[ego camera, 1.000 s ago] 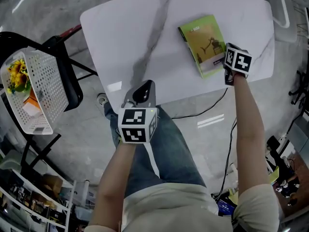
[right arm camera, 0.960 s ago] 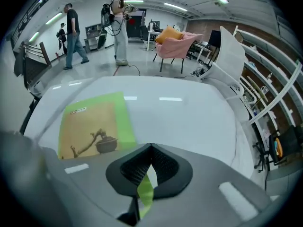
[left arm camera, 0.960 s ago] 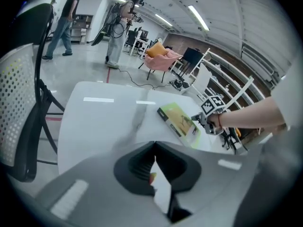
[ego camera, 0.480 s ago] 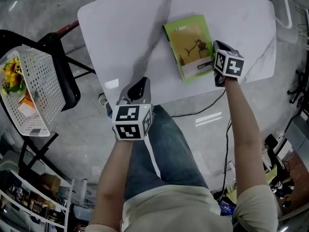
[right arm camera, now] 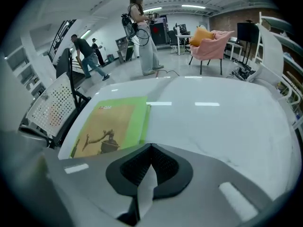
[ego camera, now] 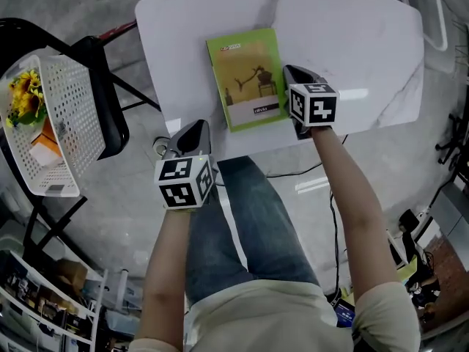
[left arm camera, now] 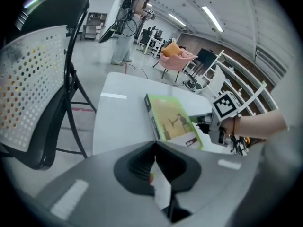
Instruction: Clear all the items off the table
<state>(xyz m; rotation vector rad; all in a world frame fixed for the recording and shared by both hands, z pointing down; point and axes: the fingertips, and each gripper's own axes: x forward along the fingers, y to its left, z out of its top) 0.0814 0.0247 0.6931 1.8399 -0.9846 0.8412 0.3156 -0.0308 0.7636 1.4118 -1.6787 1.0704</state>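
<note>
One item on the white, grey-veined counter: a green-covered case, flat and face up, close to the front edge and left of the middle, long side running away from the person. A bright patch of ceiling glare on the slab to the right of it.

Closed tight with nothing between the jaws, the right tool, angled down at the counter just beside the case's right edge, near its front corner; touching or not, unclear. Likewise closed and empty, the left tool, tilted down at the counter's near left corner, well apart from the case.

Left of the counter, a black chair bearing a white perforated basket, with yellow flowers and an orange box inside. Glossy grey floor all round, a black cable trailing over it below the front edge.

Beyond the counter, in the right gripper view, a wide open hall under long strip lights: a pink armchair on thin legs, a standing person with gear strapped to the back, two more people farther left, a brick wall at the far right.
</note>
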